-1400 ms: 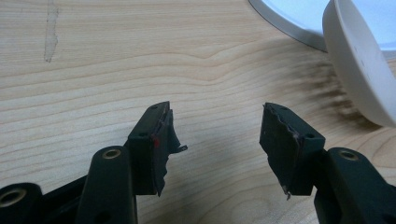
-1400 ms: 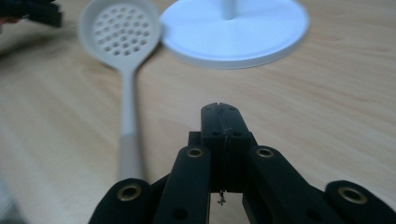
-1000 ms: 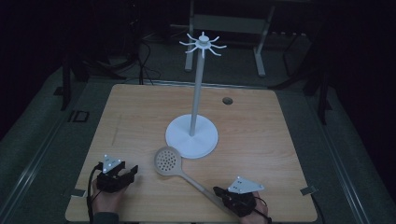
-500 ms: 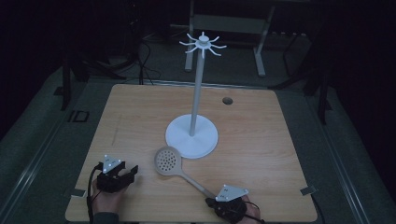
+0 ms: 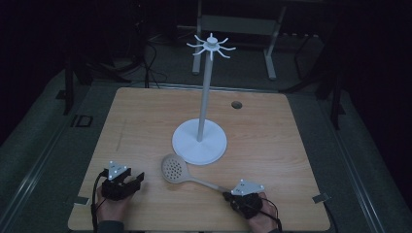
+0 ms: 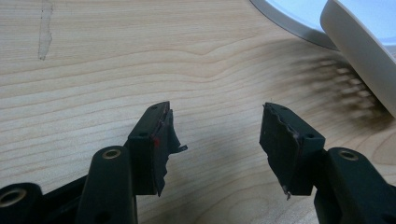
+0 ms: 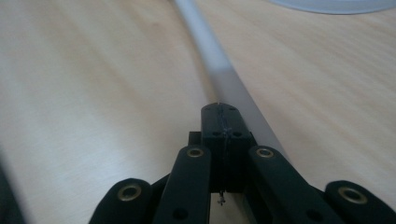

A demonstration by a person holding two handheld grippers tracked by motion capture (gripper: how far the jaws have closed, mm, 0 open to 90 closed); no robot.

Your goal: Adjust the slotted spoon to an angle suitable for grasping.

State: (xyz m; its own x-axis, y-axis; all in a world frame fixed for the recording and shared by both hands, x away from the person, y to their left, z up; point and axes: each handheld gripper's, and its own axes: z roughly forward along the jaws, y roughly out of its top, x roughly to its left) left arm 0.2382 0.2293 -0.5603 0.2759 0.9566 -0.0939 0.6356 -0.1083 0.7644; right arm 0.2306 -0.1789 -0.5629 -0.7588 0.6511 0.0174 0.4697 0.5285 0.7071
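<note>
Now your right gripper, jaws pressed together, has slid along the skimmer's handle; your left gripper stays wide apart on the wooden table, dark room around.

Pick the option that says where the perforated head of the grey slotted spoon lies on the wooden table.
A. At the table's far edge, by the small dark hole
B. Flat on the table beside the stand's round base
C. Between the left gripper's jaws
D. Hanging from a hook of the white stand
B: in the high view the grey slotted spoon lies on the wooden table, its head next to the round base of the white hook stand.
</note>
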